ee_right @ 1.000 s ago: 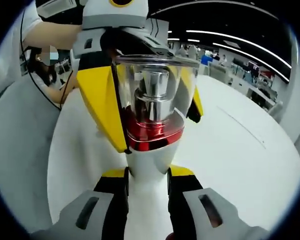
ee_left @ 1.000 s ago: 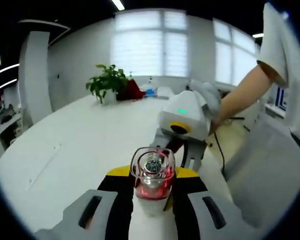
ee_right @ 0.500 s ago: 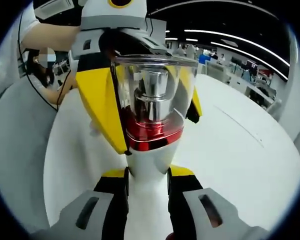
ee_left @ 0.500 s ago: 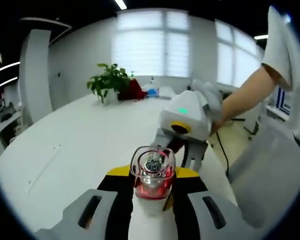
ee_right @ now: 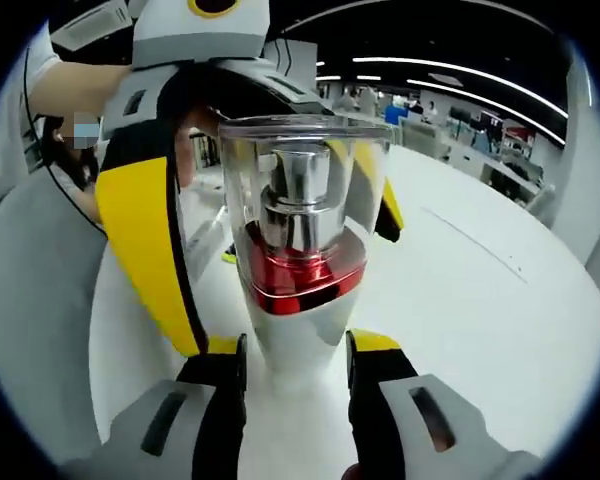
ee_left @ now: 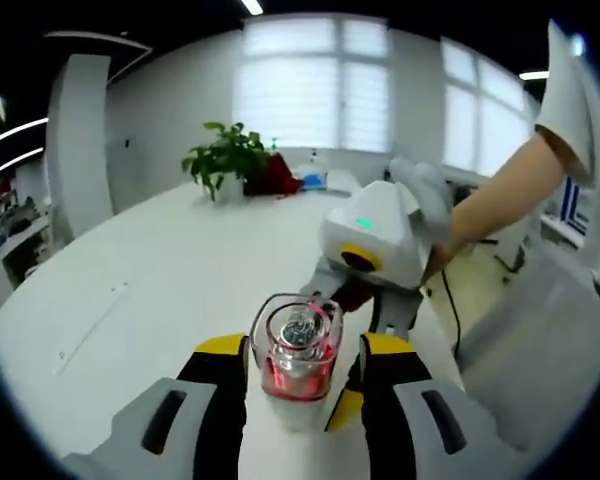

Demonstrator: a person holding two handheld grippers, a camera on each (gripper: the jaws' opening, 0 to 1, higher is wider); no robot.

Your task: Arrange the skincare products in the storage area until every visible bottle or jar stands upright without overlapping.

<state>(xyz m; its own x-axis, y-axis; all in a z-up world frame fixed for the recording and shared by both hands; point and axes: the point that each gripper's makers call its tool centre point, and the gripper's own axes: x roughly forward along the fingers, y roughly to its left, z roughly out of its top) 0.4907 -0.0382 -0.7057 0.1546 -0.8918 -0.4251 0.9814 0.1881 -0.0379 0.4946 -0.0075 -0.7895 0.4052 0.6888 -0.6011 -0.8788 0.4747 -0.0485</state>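
Observation:
A white skincare bottle point(ee_right: 298, 330) with a red collar, a silver pump and a clear cap stands upright on the white table point(ee_right: 480, 300). It is also seen from above in the left gripper view, as bottle point(ee_left: 295, 360). My right gripper point(ee_right: 296, 352) flanks its lower body, jaws slightly apart from it, open. My left gripper point(ee_left: 302, 362) reaches in from the opposite side around the collar and cap, also open; in the right gripper view a gap shows between its yellow jaw and the cap. The bottle's base is hidden.
A person's arm point(ee_left: 490, 200) and white clothing are on the right of the left gripper view. A potted plant point(ee_left: 228, 165) and red item stand at the table's far end. More white clothing point(ee_right: 40, 300) is at the left of the right gripper view.
Both pairs of jaws have widened off the bottle, which they pinched before. The bottle stays upright in about the same place.

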